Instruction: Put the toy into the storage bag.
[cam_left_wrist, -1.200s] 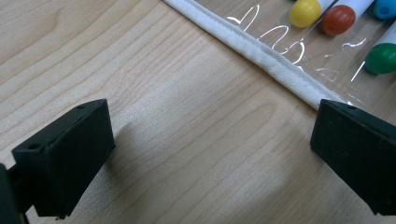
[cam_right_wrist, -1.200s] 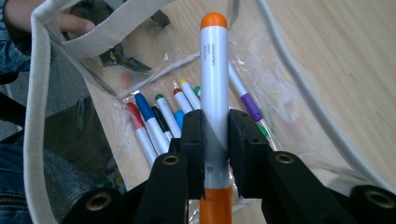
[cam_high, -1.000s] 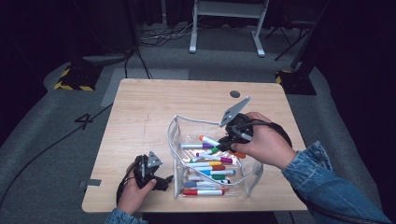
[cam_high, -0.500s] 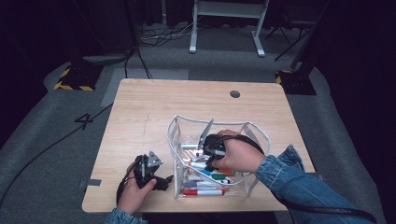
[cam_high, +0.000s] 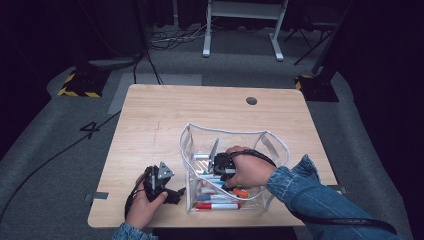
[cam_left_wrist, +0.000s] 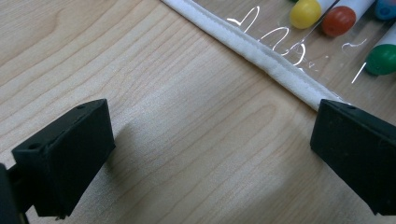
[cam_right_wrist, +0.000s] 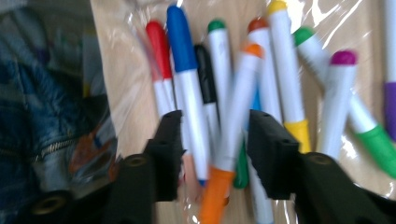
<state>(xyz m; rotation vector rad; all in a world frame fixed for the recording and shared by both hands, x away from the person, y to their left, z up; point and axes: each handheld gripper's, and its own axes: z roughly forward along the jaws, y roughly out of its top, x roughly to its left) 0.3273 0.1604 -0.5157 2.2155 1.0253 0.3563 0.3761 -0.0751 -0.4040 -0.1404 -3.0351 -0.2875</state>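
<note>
Dark room, grey carpet, wooden table (cam_high: 165, 120). Clear pouch (cam_high: 272, 145) stands open on the near right part of the table, white piping along its rim, a heap of markers (cam_high: 217, 199) lying on its floor.

Right gripper (cam_high: 219, 162) is inside the pouch, pointing down at the heap. Its jaws have just been opening and now stand about half apart. In the right gripper view they straddle two markers: the blue one (cam_right_wrist: 187, 84) beside one jaw and the orange one (cam_right_wrist: 233, 126) nearer the other. Pads not pressing on either as far as I can tell; frame is blurred.

Left gripper (cam_high: 167, 187) rests on the table just outside the pouch's left wall, jaws wide apart with bare wood between them; the piping (cam_left_wrist: 261, 56) runs just ahead of them.

Step in hand, my judgement: picking one marker out of the heap.

Notes for doing it well:
- Two barrels between the jaws risks a double grab. Shift sideways so a single barrel is centred.
- Close across the barrel, not the cap.
- Lift straight up, clear of the wall.
- Left could pinch the rim if the pouch drags.
</note>
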